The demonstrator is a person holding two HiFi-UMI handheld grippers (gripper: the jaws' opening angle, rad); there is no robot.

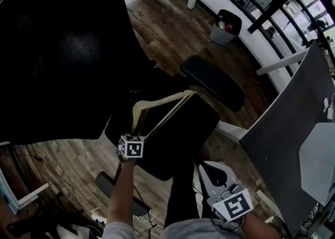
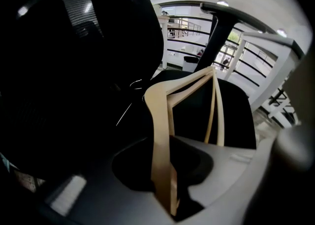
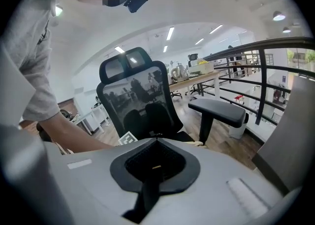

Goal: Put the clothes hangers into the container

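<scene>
Pale wooden clothes hangers [image 1: 163,108] are bunched together just above the seat of a black office chair [image 1: 188,128]. My left gripper [image 1: 137,131] is shut on the near end of them. In the left gripper view the hangers [image 2: 160,120] run up from between the jaws of the left gripper [image 2: 172,208], and their thin wire hooks [image 2: 132,84] show against the dark chair back. My right gripper [image 1: 210,174] hangs low at the right, near the person's lap, away from the hangers. In its own view the right gripper [image 3: 147,197] is shut with nothing between the jaws. No container for the hangers is plainly in view.
The chair's mesh back [image 1: 57,49] fills the left, and its padded armrest [image 1: 212,81] juts out at the right. A small waste bin [image 1: 226,26] stands by the white wall and the black railing [image 1: 272,8]. A grey panel [image 1: 293,138] stands at the right, on wood floor [image 1: 162,18].
</scene>
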